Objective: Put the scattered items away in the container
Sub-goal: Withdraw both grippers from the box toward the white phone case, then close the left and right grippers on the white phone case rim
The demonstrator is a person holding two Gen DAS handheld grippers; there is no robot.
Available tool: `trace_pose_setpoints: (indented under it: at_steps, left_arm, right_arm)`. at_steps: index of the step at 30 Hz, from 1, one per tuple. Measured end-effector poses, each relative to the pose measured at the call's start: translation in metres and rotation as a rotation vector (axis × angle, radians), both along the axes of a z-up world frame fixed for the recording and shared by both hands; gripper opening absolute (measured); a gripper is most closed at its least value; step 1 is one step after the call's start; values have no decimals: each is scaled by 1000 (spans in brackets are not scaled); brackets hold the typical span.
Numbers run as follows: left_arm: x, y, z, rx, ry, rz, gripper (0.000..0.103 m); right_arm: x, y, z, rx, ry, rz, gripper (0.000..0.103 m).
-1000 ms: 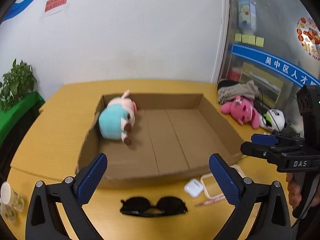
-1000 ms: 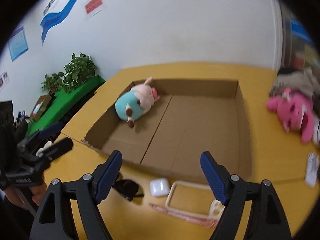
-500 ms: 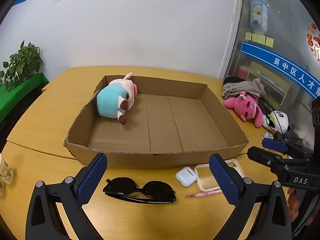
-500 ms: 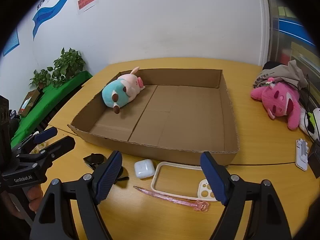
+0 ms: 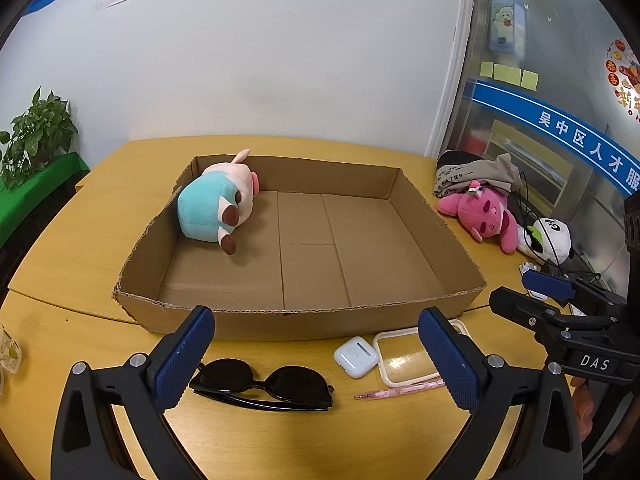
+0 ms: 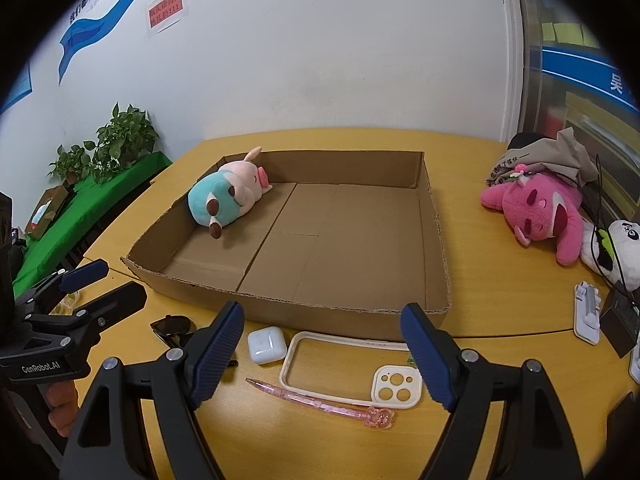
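Both grippers have pulled back from the cardboard box [image 5: 300, 240] over the last second, so the small things in front of it now sit between the fingers. I take this as the turn from the toy already stowed to the next pick.

In the left wrist view, the blue and pink plush toy [image 5: 216, 208] lies inside the box at 10 o'clock. The left gripper [image 5: 316, 356] hangs with fingers spread wide and empty above the sunglasses [image 5: 262, 384] on the worktop [image 5: 80, 216].

At 4 o'clock from the sunglasses lie the white earbud case [image 6: 267, 345], the phone case [image 6: 352, 368] and the pink pen [image 6: 320, 402], all just outside the box's near wall. The right gripper [image 6: 324, 354] is spread and empty above them. At 2 o'clock, well apart from the box, rests the pink plush [image 6: 536, 212].
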State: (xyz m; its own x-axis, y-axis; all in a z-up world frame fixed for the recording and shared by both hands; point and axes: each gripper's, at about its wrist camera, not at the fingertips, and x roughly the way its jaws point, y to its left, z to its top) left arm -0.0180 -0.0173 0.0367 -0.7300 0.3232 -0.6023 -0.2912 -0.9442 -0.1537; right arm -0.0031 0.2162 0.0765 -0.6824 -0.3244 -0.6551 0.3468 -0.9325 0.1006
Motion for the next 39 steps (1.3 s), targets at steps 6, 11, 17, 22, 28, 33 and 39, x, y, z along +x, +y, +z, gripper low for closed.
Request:
trace_pose_setpoints:
  at_steps: [6, 11, 17, 22, 28, 33, 39]
  left_arm:
    - [-1, -2, -3, -2, -7, 4, 103]
    - [-1, -3, -6, 2, -20, -5, 103]
    - [-3, 3, -10, 8, -38, -26, 103]
    - [-5, 12, -15, 4, -60, -53, 103]
    - [-9, 23, -24, 5, -107, -77, 103]
    - [-13, 40, -36, 2, -152, -121, 102]
    - [-21, 73, -65, -5, -268, -193, 96]
  right_arm:
    - [-1, -4, -3, -2, -5, 15, 81]
    - [-1, -8, -5, 1, -10, 20, 81]
    - [-3, -8, -7, 12, -16, 20, 81]
    - [-8, 4, -12, -3, -33, 10, 81]
    - [-19, 45, -30, -18, -81, -72, 81]
    - [-29, 88, -60, -22, -176, -170, 81]
    - [-33, 111, -97, -18, -257, -214, 80]
